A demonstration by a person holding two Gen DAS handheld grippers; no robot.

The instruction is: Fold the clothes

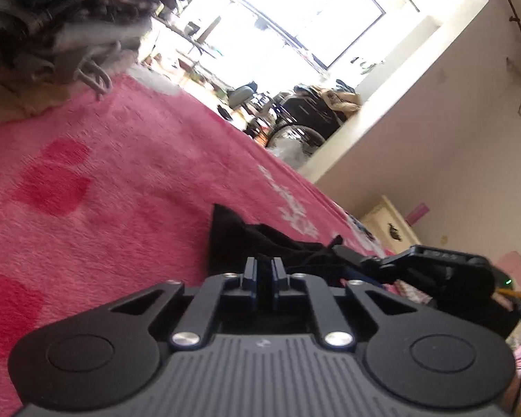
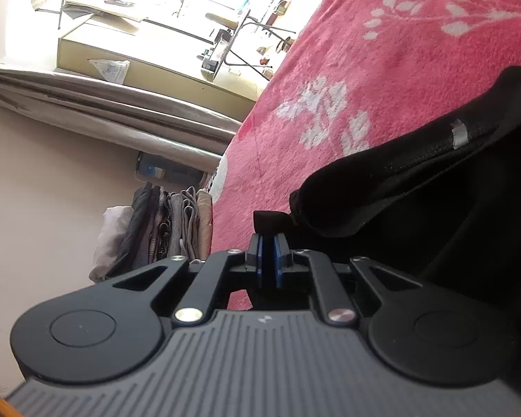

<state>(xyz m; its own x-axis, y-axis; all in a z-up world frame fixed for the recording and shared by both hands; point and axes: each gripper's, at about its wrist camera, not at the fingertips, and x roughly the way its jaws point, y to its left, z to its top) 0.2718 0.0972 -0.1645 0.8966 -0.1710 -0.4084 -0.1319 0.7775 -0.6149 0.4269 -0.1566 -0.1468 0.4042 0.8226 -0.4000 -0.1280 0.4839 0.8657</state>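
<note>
Fingers on both tools are nearly together, so here's what each one has. The left gripper (image 1: 264,272) has its two blue-edged fingers drawn close with only a narrow slot between them, and black garment (image 1: 246,243) sits right at the tips; it looks pinched, but the fabric is so dark I can't tell how much is actually between the pads. The right gripper (image 2: 268,243) is clearer: its fingers are pressed onto a small black tab of the same garment (image 2: 416,187), which sticks up just past the tips. The garment lies on the pink blanket (image 1: 104,180), bunched up between the two tools. The left wrist view is the only one that shows the other tool, the right gripper's black body (image 1: 434,271) coming in from the right edge and meeting the cloth. It also shows a pile of folded clothes (image 1: 52,34) on the blanket, well apart from the black piece, and a bright window (image 1: 295,10) behind. The right wrist view gives the garment up close, with a thick rolled edge and a small grey tag (image 2: 458,133), plus the blanket's white flower print (image 2: 323,111) and a grey curtain (image 2: 104,111).
</note>
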